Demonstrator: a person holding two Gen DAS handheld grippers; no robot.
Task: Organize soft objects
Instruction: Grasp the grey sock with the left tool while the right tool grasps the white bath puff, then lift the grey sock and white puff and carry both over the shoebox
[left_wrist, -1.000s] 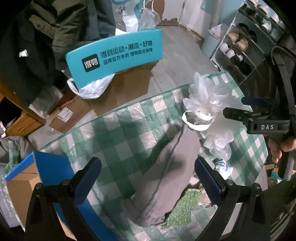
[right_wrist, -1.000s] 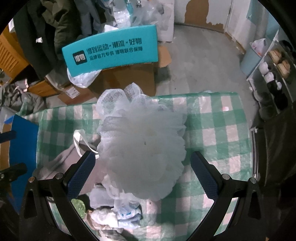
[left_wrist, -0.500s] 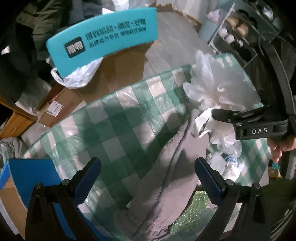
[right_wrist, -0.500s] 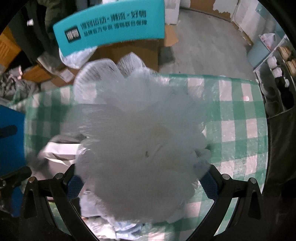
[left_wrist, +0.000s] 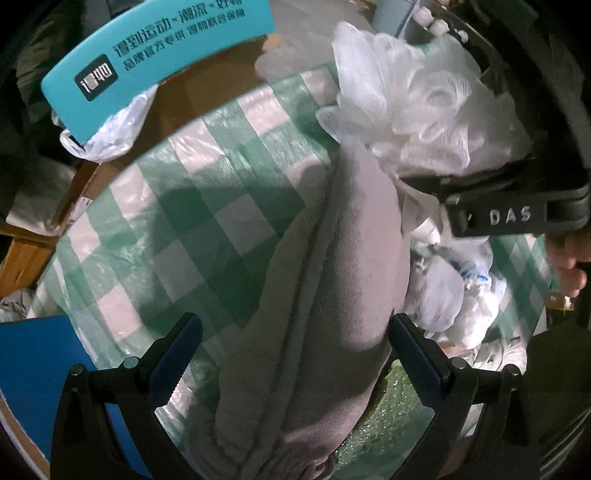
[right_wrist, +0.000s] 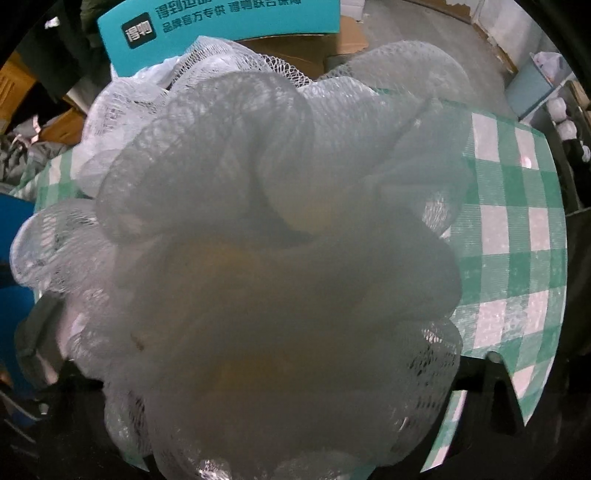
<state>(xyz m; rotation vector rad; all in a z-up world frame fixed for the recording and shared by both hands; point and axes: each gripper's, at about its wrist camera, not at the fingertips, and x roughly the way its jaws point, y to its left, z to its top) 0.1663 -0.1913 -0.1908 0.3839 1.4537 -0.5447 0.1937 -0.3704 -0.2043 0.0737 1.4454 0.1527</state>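
A grey towel (left_wrist: 332, 277) lies in a long fold on the green-checked tablecloth (left_wrist: 192, 221). My left gripper (left_wrist: 295, 354) points down over it, open, with the towel's near end between its fingers. A white mesh bath pouf (left_wrist: 417, 99) sits at the towel's far end. In the right wrist view the pouf (right_wrist: 277, 258) fills the frame and hides the fingertips. My right gripper (right_wrist: 280, 376) has its jaws closing around the pouf, which fills the gap between them. A green glittery sponge (left_wrist: 384, 424) peeks out from under the towel.
Crumpled white plastic bags (left_wrist: 454, 295) lie right of the towel. A teal cardboard box (left_wrist: 155, 55) stands on the floor beyond the table's far edge. A blue box (left_wrist: 37, 362) sits at the near left. A person's hand (left_wrist: 565, 258) holds the right gripper's handle.
Both grippers have come down. The towel now reaches between the left fingers. The pouf has grown to fill the right wrist view and covers the right fingertips.
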